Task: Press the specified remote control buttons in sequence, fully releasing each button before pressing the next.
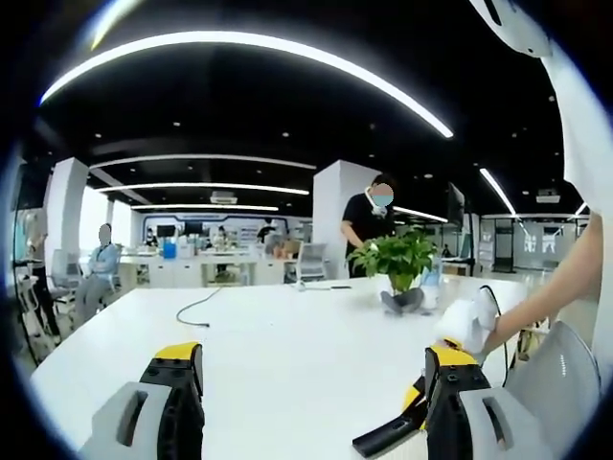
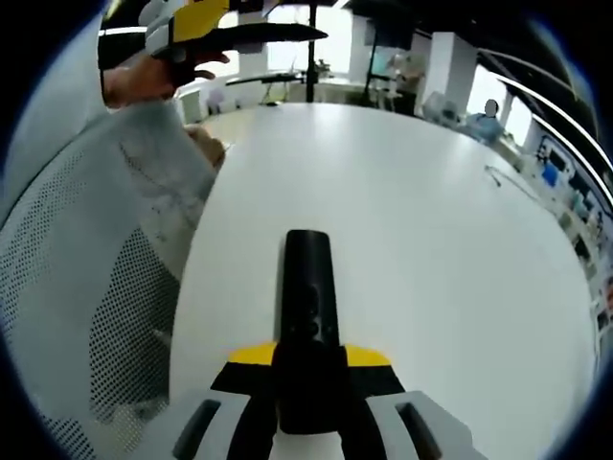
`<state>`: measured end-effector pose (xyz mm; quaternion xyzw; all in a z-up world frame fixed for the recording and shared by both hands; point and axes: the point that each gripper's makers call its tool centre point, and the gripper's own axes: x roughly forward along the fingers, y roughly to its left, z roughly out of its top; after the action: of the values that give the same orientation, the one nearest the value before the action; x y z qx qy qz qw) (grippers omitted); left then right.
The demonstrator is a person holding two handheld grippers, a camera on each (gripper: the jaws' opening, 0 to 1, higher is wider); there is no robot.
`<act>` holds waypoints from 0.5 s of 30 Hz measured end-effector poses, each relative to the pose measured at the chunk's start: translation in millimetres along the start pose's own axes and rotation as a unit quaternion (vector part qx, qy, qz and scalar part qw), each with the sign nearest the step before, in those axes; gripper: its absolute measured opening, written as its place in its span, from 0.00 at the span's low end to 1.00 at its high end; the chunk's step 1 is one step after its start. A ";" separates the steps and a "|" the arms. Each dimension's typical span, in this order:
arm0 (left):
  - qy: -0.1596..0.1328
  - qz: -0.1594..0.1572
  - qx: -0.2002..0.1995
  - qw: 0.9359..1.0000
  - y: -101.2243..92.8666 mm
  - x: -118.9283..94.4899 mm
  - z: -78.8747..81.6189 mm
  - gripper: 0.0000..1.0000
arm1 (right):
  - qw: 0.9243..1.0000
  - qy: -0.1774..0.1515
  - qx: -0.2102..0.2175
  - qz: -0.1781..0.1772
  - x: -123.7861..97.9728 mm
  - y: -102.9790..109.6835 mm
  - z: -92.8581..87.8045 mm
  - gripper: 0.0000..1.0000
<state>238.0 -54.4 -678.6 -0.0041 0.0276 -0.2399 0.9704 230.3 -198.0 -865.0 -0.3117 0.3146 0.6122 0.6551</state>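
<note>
while raised over the white counter (image 2: 460,249), right hand-held gripper (image 2: 308,383) clamped on black remote control (image 2: 307,287); left hand-held gripper (image 1: 311,388) spread wide, gripping nothing, near potted plant (image 1: 397,257).

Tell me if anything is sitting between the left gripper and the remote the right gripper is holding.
Nothing visible blocks it. The black remote sits clamped in the right gripper above the bare white table; the left gripper hangs open at the table's far side.
</note>
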 end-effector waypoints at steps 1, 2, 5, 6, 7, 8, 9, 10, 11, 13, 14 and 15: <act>0.001 0.000 0.000 1.000 0.1 0.1 -0.5 0.99 | 1.000 0.000 0.000 0.001 0.1 -1.4 0.4 0.20; 0.001 0.000 0.000 1.000 0.2 0.3 -0.5 0.99 | 1.000 0.000 -0.001 0.001 0.3 -2.7 0.6 0.20; 0.001 0.001 0.000 1.000 0.4 0.2 -0.6 0.99 | 1.000 0.001 0.001 -0.001 2.1 -10.0 0.9 0.20; 0.002 0.001 0.000 1.000 0.5 0.3 -0.9 0.99 | 1.000 0.000 0.001 -0.002 2.5 -11.5 1.5 0.20; 0.003 0.002 0.001 1.000 0.8 0.4 -1.6 0.99 | 1.000 0.000 0.002 -0.002 2.7 -14.0 1.7 0.20; 0.006 0.001 0.001 1.000 0.9 0.7 -2.8 0.99 | 1.000 0.000 0.002 -0.001 2.9 -15.3 1.9 0.20; 0.009 0.000 -0.001 1.000 0.5 1.1 -4.2 0.99 | 1.000 0.001 0.001 -0.002 3.2 -17.5 2.0 0.20; 0.010 -0.001 -0.001 1.000 0.2 1.4 -4.6 0.99 | 1.000 0.001 0.001 -0.002 3.4 -19.0 2.2 0.20; 0.012 -0.002 0.001 1.000 -0.3 1.7 -5.2 0.99 | 1.000 0.001 0.002 -0.002 3.3 -21.4 2.6 0.20; 0.014 -0.003 0.004 1.000 -1.2 2.0 -5.9 0.99 | 1.000 0.002 0.004 -0.004 3.2 -26.7 2.7 0.20; 0.015 -0.004 0.005 1.000 -1.8 2.2 -6.3 0.99 | 1.000 0.001 0.004 -0.004 3.2 -27.9 3.0 0.20; 0.017 -0.005 0.006 1.000 -2.3 2.4 -6.7 0.99 | 1.000 0.003 0.005 -0.005 3.1 -31.4 2.4 0.20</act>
<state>238.8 -57.5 -685.4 0.0060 0.0422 -0.2446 0.9687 261.9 -196.0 -865.2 -0.3118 0.3180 0.6065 0.6586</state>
